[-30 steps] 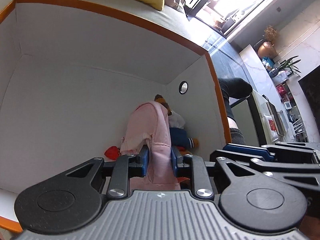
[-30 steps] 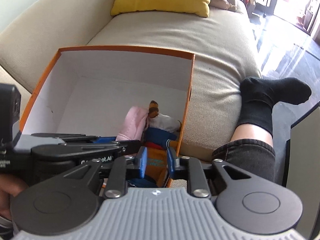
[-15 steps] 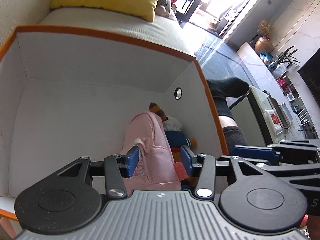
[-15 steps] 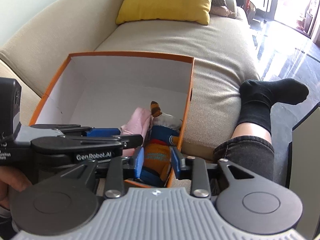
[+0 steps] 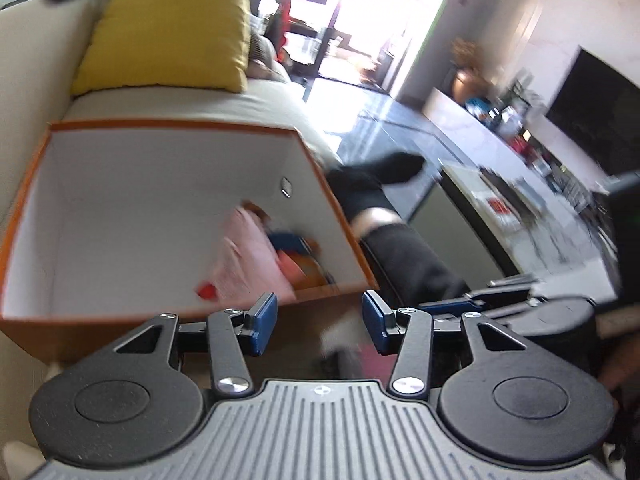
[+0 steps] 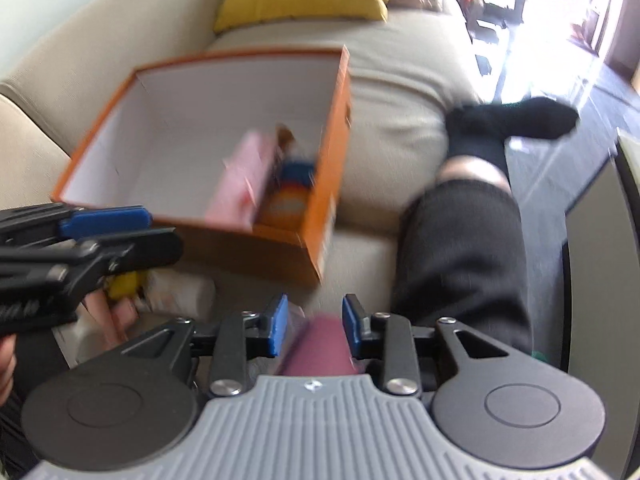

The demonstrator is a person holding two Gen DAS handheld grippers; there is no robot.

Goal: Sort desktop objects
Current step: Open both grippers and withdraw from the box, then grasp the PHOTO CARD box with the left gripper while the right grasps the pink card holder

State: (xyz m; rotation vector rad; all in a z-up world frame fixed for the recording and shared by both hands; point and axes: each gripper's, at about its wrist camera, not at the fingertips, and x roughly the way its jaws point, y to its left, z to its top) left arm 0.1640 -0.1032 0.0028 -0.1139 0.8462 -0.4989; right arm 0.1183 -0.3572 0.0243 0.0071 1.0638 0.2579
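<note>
Pink pouch (image 5: pixel 248 264): lies in the orange box's (image 5: pixel 348 236) right corner beside toys, sorted; my left fingers (image 5: pixel 318 328) and right fingers (image 6: pixel 314 324) both gape, gripping nothing.

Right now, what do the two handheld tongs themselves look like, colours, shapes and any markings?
Both look alike. The left tongs and right tongs have black linkage arms with silver screws, two round black discs at the base, and a ribbed grey plate between them bearing a small emblem. The fingertips carry blue pads. No cables show.
</note>
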